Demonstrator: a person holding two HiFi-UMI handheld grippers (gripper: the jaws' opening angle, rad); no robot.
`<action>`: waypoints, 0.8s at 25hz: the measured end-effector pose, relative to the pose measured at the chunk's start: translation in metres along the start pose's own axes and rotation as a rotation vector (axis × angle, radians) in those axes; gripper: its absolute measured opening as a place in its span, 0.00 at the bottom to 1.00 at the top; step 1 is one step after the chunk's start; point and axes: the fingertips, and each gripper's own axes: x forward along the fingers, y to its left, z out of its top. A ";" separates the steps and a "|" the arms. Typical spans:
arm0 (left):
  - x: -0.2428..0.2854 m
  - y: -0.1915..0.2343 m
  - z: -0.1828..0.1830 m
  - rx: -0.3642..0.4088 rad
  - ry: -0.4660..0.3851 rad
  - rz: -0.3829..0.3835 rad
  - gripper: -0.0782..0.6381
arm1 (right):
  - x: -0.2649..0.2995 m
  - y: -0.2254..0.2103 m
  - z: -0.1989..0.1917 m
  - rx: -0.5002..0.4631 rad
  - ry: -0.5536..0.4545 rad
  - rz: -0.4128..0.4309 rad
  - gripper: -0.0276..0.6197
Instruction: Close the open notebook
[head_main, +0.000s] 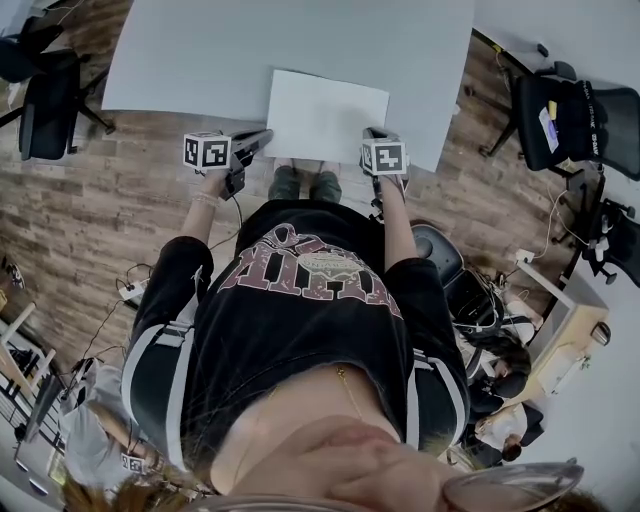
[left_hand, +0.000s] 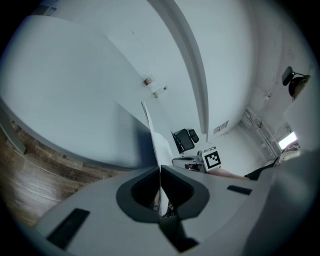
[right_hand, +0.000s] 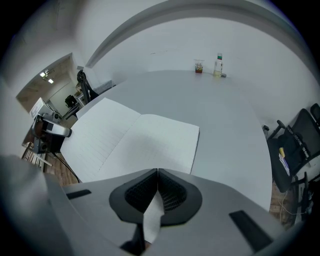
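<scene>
The left claw (left_hand: 160, 169) and the right claw (right_hand: 157, 172) each pinched a page of the notebook (head_main: 325, 115) on the table (head_main: 200, 50).

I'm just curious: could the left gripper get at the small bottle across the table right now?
Probably not: the left gripper is shut on the notebook at the near edge, and the bottle stands far across the table.

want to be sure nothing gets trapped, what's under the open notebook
The notebook lies on the grey table, which shows beyond its far and side edges. Whatever sits directly beneath the pages is covered and cannot be seen.
</scene>
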 end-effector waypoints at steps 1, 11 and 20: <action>0.000 -0.004 0.000 0.003 -0.006 -0.007 0.18 | 0.000 0.000 -0.001 0.000 -0.001 0.002 0.07; -0.002 -0.047 0.009 0.032 -0.033 -0.069 0.18 | 0.000 0.006 0.003 0.024 -0.008 0.037 0.07; 0.016 -0.082 0.013 0.050 -0.040 -0.129 0.18 | -0.001 0.003 0.002 0.017 -0.008 0.059 0.07</action>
